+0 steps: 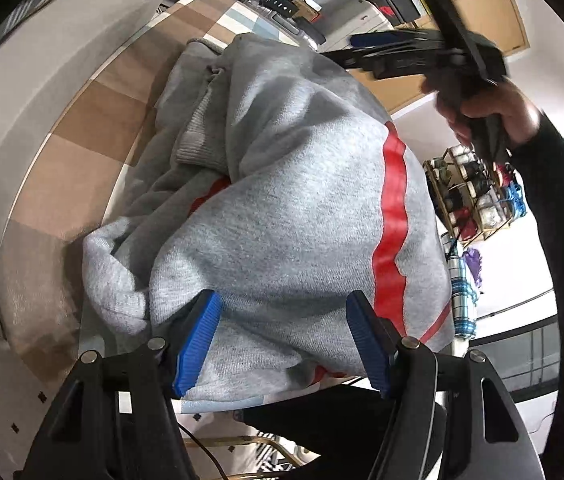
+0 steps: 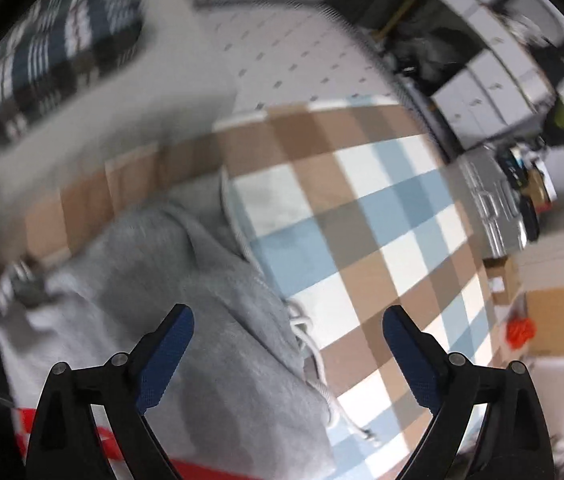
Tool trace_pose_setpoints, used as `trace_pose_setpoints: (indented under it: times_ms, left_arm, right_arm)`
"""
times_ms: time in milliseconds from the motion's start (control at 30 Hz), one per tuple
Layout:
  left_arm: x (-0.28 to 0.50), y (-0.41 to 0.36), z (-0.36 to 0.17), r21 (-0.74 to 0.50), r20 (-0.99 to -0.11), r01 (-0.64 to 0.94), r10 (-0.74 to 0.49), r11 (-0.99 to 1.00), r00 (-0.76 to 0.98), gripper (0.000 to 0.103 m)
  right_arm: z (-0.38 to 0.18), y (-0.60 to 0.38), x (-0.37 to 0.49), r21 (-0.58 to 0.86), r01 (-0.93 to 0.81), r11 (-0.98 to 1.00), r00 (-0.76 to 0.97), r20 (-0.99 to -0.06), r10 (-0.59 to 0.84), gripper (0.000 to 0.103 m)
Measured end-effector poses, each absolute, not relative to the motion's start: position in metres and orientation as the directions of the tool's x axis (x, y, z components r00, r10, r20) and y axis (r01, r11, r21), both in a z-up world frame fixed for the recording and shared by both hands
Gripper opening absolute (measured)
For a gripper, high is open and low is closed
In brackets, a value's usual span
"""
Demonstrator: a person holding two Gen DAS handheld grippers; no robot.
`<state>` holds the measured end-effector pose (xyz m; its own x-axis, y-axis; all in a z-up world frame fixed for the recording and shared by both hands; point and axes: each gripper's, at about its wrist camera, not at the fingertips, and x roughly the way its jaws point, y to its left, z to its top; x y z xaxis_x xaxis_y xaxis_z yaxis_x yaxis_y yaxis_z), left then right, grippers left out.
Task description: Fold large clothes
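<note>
garment: soft grey fleece sweatshirt with red stripe (image 1: 301,208), heaped on checked cloth (image 2: 361,216) | left gripper (image 1: 282,340): clamped on a thick fold | right gripper (image 2: 285,352): jaws apart, above hood edge and drawcord (image 2: 313,364) | handling: bulky, limp, likely sags; take ribbed hem or doubled edge

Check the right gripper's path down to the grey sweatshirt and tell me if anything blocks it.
Nothing visible blocks it. The right gripper hangs open directly over the edge of the grey sweatshirt and its white drawstring, which lie on the checked cloth. No other object lies between the fingers and the fabric.
</note>
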<state>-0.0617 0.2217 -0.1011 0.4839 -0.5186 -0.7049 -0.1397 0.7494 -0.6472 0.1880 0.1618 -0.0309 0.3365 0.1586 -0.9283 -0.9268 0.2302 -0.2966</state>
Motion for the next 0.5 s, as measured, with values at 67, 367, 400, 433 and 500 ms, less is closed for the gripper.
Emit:
trace_pose_setpoints:
  times_ms: [67,367,400,433,500]
  left_arm:
    - [-0.061,0.22,-0.1,-0.641,-0.71,-0.138,-0.514,0.755,0.482,0.061]
    - [-0.049,0.209,-0.097,-0.599,-0.735,-0.116,-0.486,0.792,0.473,0.061]
    - [-0.046,0.205,-0.093,-0.575,-0.746,-0.098,-0.472,0.812,0.471,0.061]
    - [-0.044,0.203,-0.091,-0.556,-0.755,-0.089,-0.457,0.826,0.47,0.061]
    - [-0.041,0.2,-0.085,-0.517,-0.766,-0.079,-0.419,0.853,0.488,0.061]
  right_arm:
    - [-0.041,0.169,0.188,-0.256,-0.947,0.193,0.288,-0.943,0.164,0.094]
    - [-0.086,0.202,0.204,-0.142,-0.965,0.22,0.158,-0.986,0.058,0.01]
    - [-0.081,0.203,0.203,-0.143,-0.963,0.23,0.165,-0.983,0.081,0.009]
    - [-0.067,0.202,0.207,-0.127,-0.949,0.287,0.173,-0.975,0.141,0.007]
    - [-0.042,0.195,0.218,-0.064,-0.925,0.374,0.167,-0.954,0.25,0.006]
